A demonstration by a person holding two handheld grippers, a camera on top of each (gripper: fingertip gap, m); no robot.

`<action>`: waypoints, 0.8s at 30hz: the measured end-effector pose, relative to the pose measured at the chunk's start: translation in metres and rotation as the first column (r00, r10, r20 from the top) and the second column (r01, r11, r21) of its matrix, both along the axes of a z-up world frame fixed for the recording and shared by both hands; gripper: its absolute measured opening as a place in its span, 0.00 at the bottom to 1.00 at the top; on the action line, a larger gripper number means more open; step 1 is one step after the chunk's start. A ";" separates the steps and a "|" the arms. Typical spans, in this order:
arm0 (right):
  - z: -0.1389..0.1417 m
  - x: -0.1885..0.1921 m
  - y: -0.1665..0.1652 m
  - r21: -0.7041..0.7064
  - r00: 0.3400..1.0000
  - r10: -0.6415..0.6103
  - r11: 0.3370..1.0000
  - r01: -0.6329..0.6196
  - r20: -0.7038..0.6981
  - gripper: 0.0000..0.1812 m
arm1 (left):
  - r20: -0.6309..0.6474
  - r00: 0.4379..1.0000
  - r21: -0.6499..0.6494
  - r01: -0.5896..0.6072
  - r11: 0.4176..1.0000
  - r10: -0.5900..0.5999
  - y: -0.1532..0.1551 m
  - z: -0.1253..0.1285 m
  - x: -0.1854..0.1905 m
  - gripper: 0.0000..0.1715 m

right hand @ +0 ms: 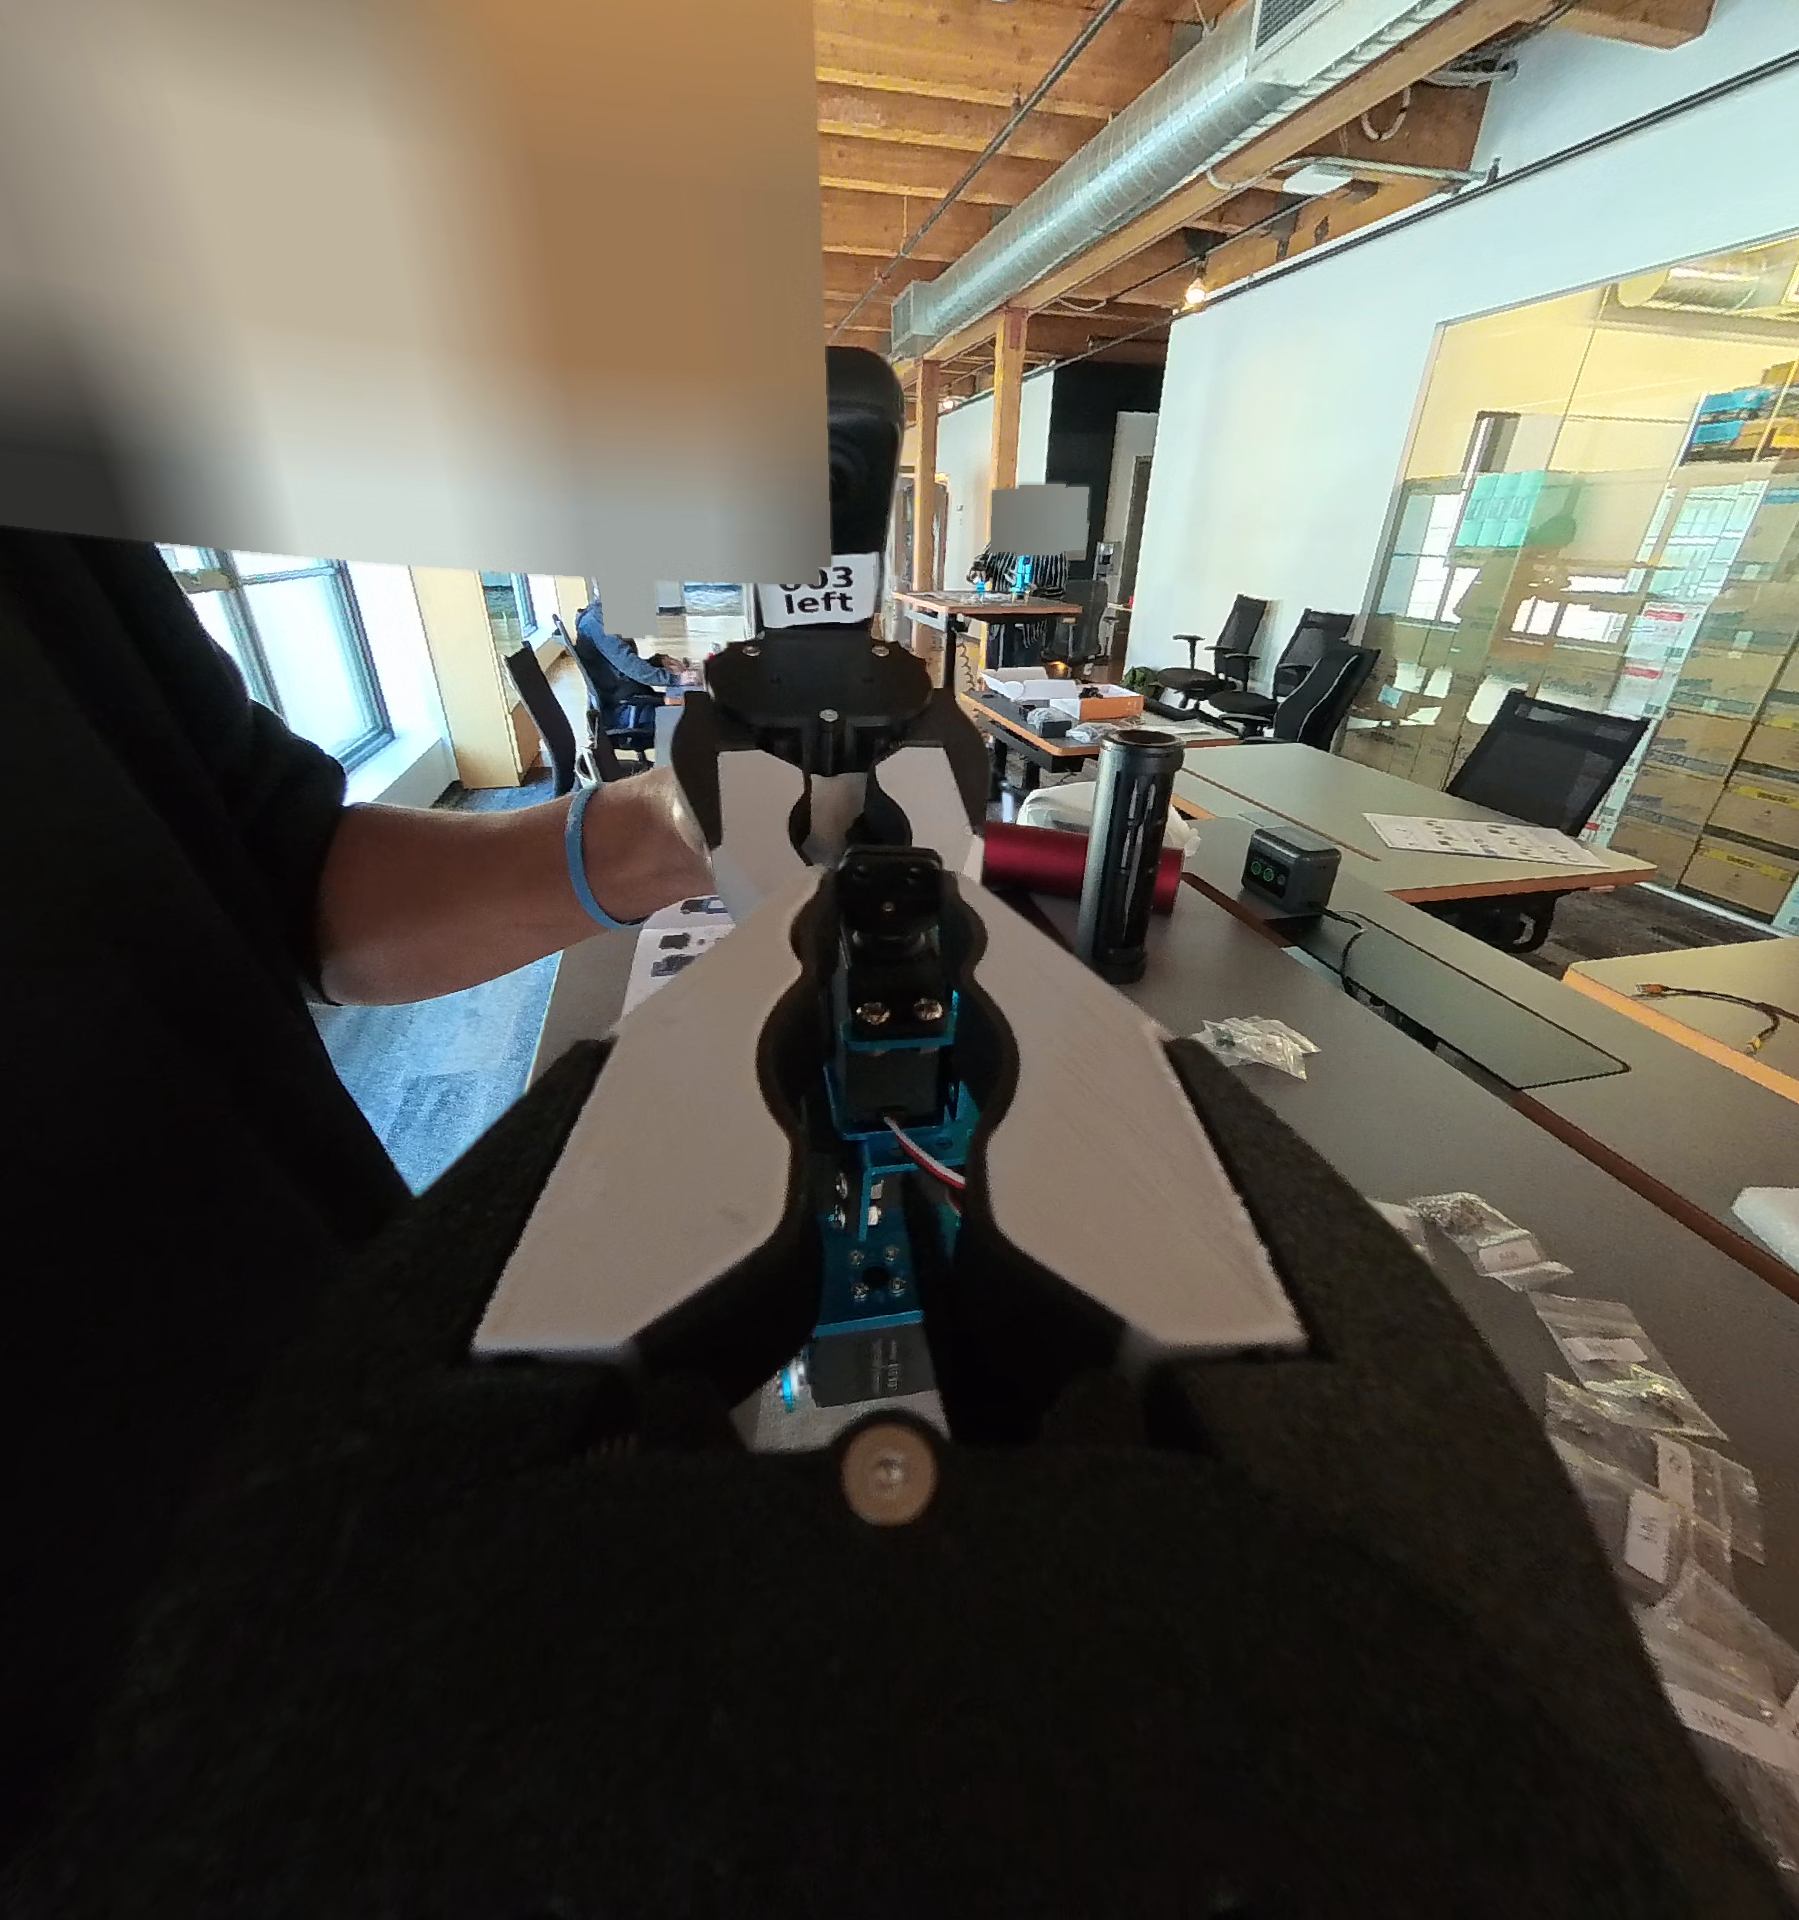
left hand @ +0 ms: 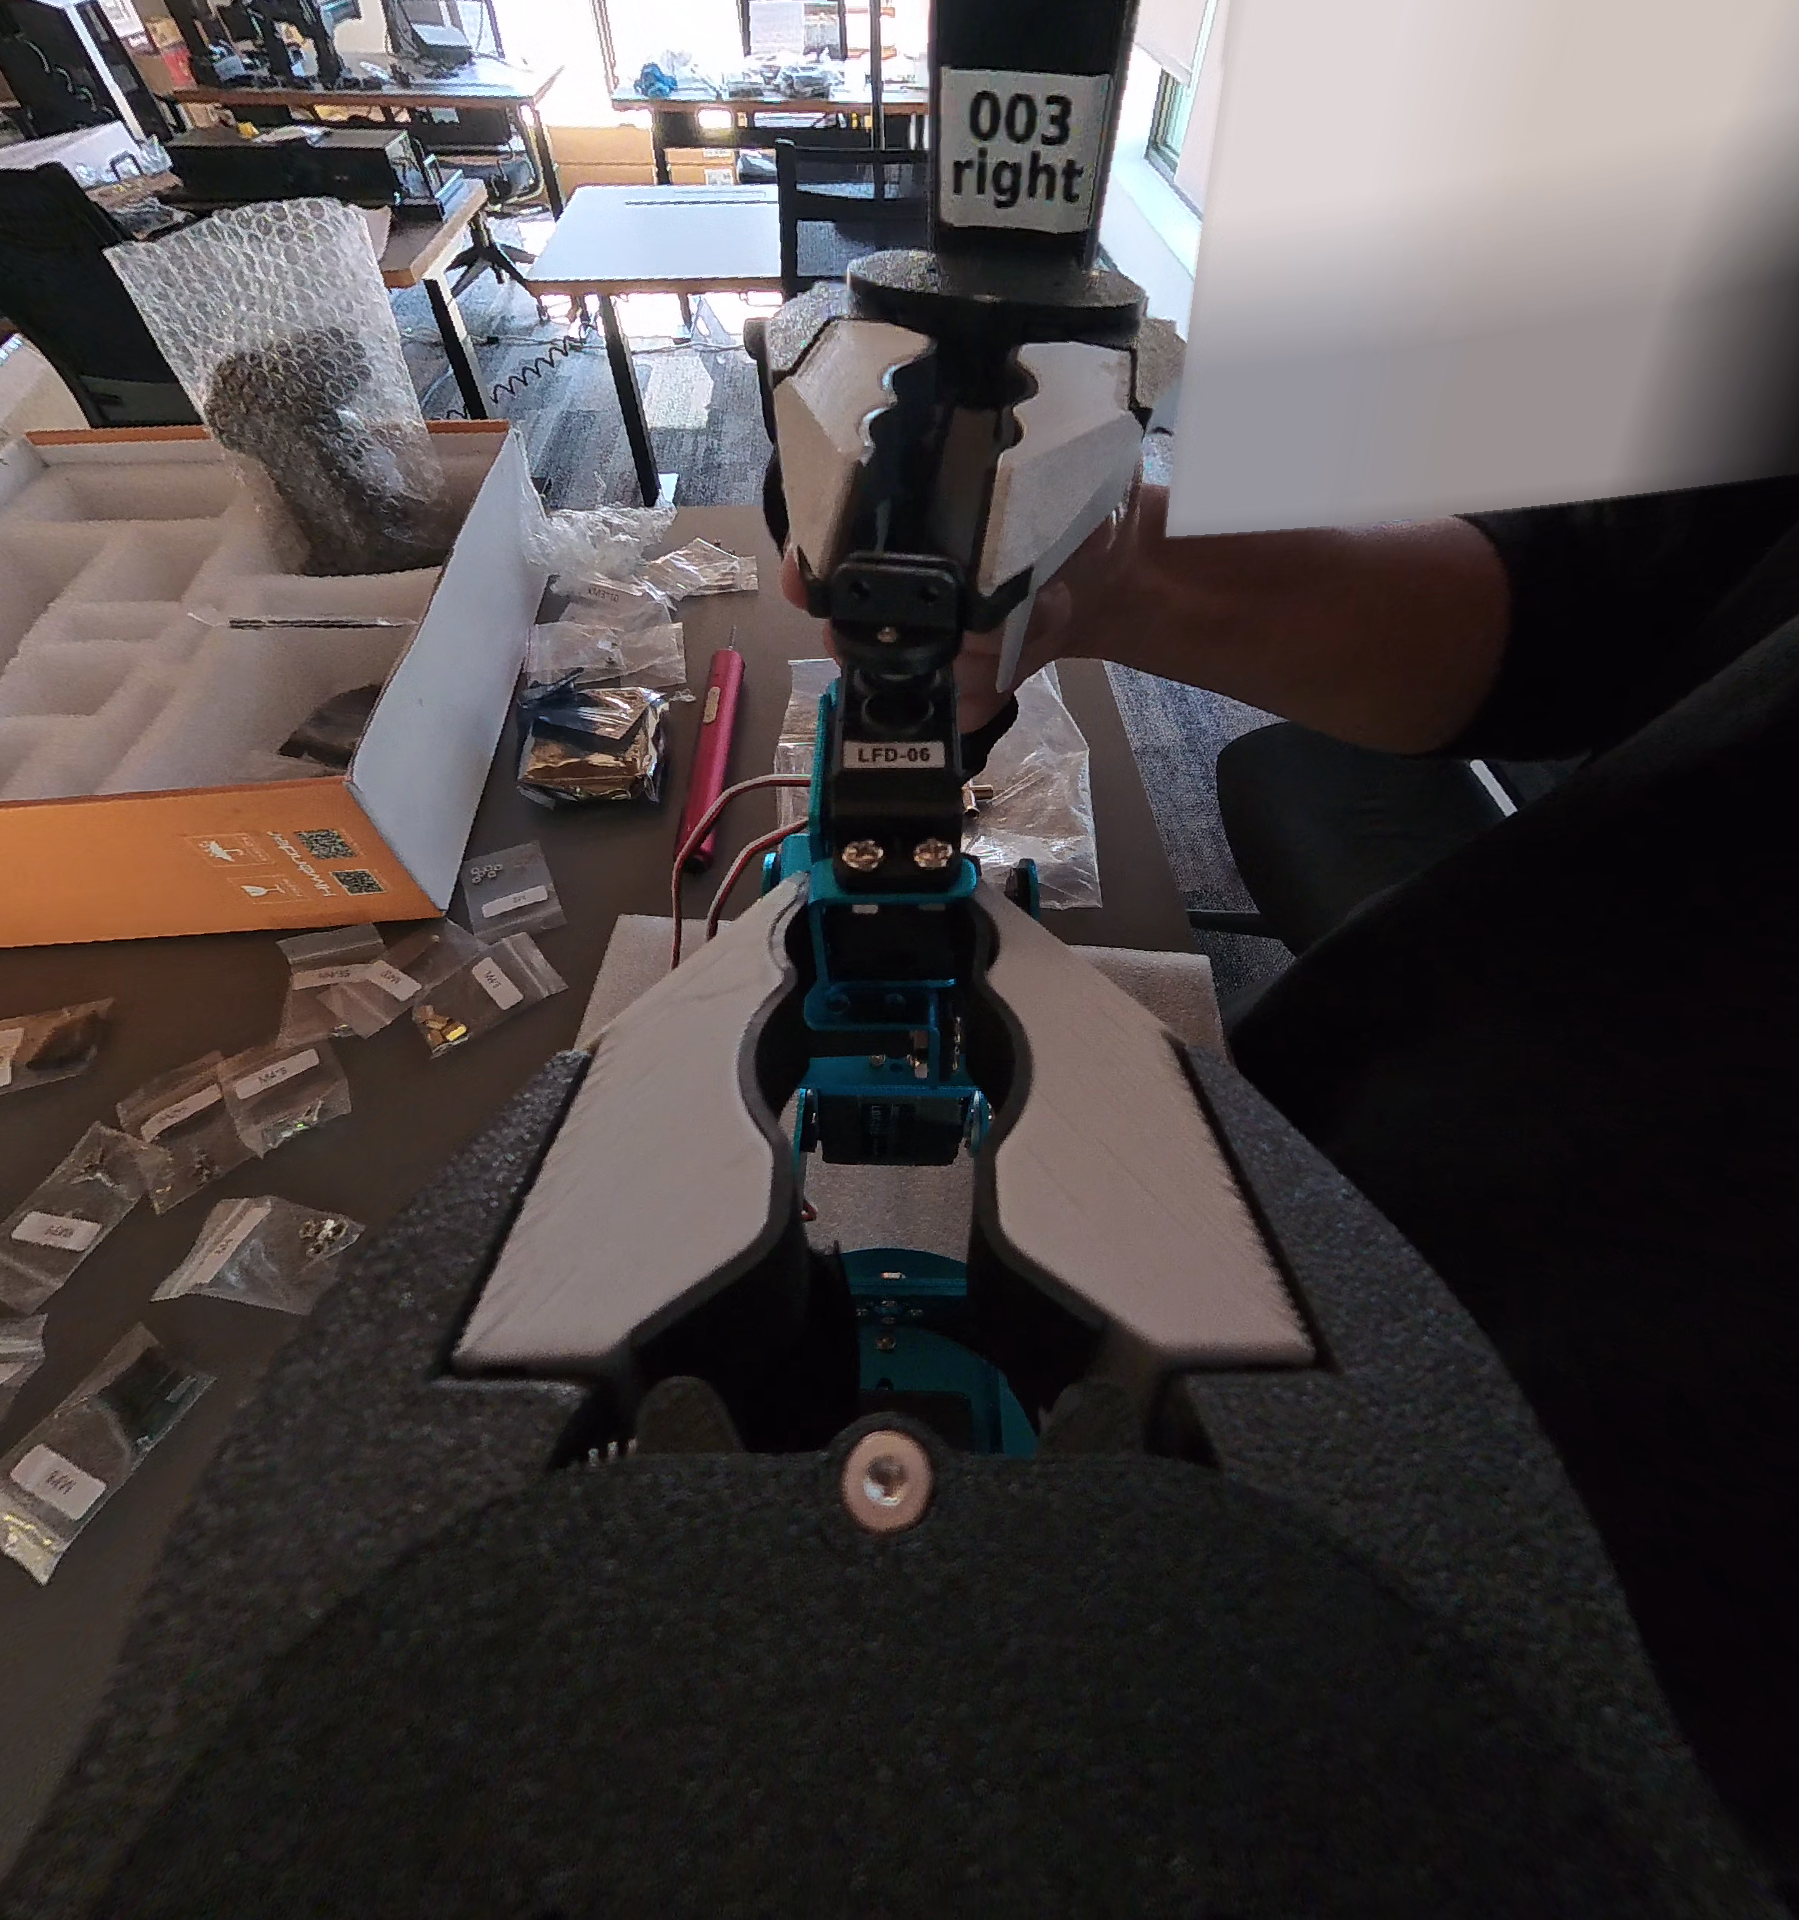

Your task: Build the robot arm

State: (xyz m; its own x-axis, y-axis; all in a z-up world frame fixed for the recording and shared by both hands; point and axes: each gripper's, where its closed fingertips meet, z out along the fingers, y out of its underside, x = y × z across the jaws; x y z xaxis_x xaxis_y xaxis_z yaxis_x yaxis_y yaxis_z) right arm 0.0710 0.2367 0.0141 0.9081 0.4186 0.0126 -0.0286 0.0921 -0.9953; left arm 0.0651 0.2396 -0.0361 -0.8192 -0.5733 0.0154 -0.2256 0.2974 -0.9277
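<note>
The small blue metal robot arm with black servo blocks (left hand: 890, 997) stood upright on a white foam pad (left hand: 646, 951) on the dark tabletop (left hand: 199, 997), and both grippers met on it from opposite sides. The left gripper (left hand: 887, 940) had its grey jaws closed around the blue bracket low on the arm, its fingers (left hand: 666, 1091) pressed against the frame on both sides. Above that bracket, the right gripper (left hand: 952, 520) came in from the far side and pinched the black servo at the top of the arm. In the right wrist view the right gripper (right hand: 879, 904) showed the same hold, its grey fingers (right hand: 666, 1143) converging on the black servo block with the blue frame (right hand: 874, 1278) running between them toward the camera; the left gripper (right hand: 833, 821) faced it just beyond the arm's top. A red and white wire (left hand: 713, 831) looped off the arm's left side.

Left of the robot arm lay a slim red pen-shaped screwdriver (left hand: 713, 758), and farther left an open orange and white cardboard box with white foam inserts (left hand: 251, 727), holding a bubble-wrapped dark cylinder (left hand: 292, 416). Many small clear zip bags of hardware (left hand: 251, 1091) were scattered on the tabletop left of the arm and nearer the camera. In the right wrist view, a black upright cylinder (right hand: 1123, 852) and a red cylinder lying on its side (right hand: 1030, 852) stood right of the arm.
</note>
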 end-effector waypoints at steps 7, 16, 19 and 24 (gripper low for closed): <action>0.000 -0.001 0.000 -0.008 1.000 0.007 1.000 -0.007 -0.009 0.09 | -0.003 1.000 -0.004 0.005 1.000 -0.005 0.000 0.000 0.000 0.14; -0.004 0.008 -0.013 -0.050 0.997 -0.069 0.997 0.067 -0.035 0.16 | -0.023 1.000 -0.027 0.007 1.000 -0.007 -0.002 -0.001 0.002 0.15; -0.009 0.013 -0.033 -0.074 0.984 -0.143 0.988 0.136 -0.102 0.16 | -0.021 1.000 -0.047 0.018 0.999 -0.019 -0.003 -0.001 0.001 0.15; -0.050 -0.017 -0.058 -0.229 0.961 -0.252 0.948 0.222 -0.111 0.17 | -0.027 0.999 -0.102 0.024 0.995 -0.026 -0.002 0.004 -0.002 0.17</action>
